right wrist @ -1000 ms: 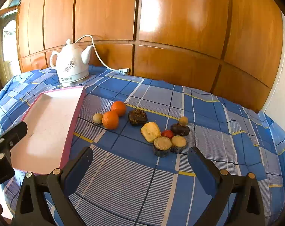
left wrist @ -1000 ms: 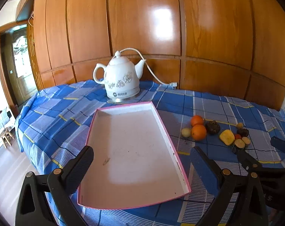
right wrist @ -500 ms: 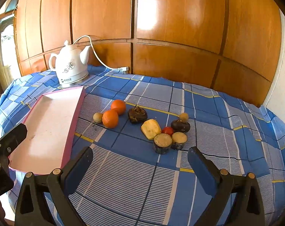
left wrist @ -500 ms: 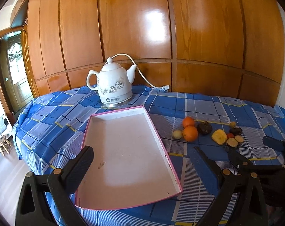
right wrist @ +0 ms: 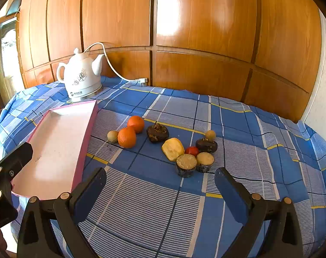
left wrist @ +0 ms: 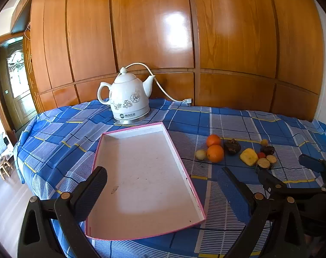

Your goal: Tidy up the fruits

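Several fruits lie in a loose group on the blue checked cloth: two oranges point(right wrist: 127, 137) point(left wrist: 215, 153), a small pale round fruit point(right wrist: 112, 135), a dark wrinkled fruit point(right wrist: 157, 132), a yellow piece point(right wrist: 173, 149), a small red fruit point(right wrist: 192, 150) and two cut dark-skinned halves point(right wrist: 186, 164). Left of them sits a pink-rimmed tray point(left wrist: 184, 172) point(right wrist: 85, 133) with nothing in it. My left gripper point(left wrist: 160, 190) hangs open above the tray's near end. My right gripper point(right wrist: 160, 188) is open too, holding nothing, just short of the cut halves.
A white floral kettle point(left wrist: 129, 97) point(right wrist: 82, 79) stands behind the tray with its cord running to the wooden panel wall point(left wrist: 184, 32). The table edge drops off at the left toward a floor with a small stool point(left wrist: 4, 166).
Both grippers have pulled back and tilted up a little, so the tray, kettle and fruits sit lower and smaller in view. Nothing on the table has moved.
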A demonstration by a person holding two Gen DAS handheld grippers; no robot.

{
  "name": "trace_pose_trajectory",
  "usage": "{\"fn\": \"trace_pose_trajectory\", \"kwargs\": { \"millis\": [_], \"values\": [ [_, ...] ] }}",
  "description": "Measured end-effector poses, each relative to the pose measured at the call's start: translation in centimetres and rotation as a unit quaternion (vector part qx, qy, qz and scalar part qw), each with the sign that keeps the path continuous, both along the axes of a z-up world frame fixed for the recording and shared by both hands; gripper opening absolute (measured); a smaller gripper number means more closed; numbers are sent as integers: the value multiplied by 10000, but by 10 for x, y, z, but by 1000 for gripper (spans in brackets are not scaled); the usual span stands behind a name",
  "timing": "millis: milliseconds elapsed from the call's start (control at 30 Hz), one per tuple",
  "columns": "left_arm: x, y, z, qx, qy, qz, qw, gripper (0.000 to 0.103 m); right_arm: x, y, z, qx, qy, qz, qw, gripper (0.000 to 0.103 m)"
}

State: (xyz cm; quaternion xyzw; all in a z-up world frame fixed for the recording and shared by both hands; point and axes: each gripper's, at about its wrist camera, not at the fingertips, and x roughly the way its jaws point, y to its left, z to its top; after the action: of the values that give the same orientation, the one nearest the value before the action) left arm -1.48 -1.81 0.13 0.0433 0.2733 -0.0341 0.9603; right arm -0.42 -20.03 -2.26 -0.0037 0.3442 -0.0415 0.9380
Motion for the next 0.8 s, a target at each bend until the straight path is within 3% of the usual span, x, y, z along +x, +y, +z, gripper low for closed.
{"fn": "trace_pose_trajectory", "kwargs": {
  "millis": [800],
  "values": [
    [4, -5, -4, 0, 166, -45, 9999, 103, 0, -5, 1, 43, -32, -17, 10000, 102]
  ]
}}
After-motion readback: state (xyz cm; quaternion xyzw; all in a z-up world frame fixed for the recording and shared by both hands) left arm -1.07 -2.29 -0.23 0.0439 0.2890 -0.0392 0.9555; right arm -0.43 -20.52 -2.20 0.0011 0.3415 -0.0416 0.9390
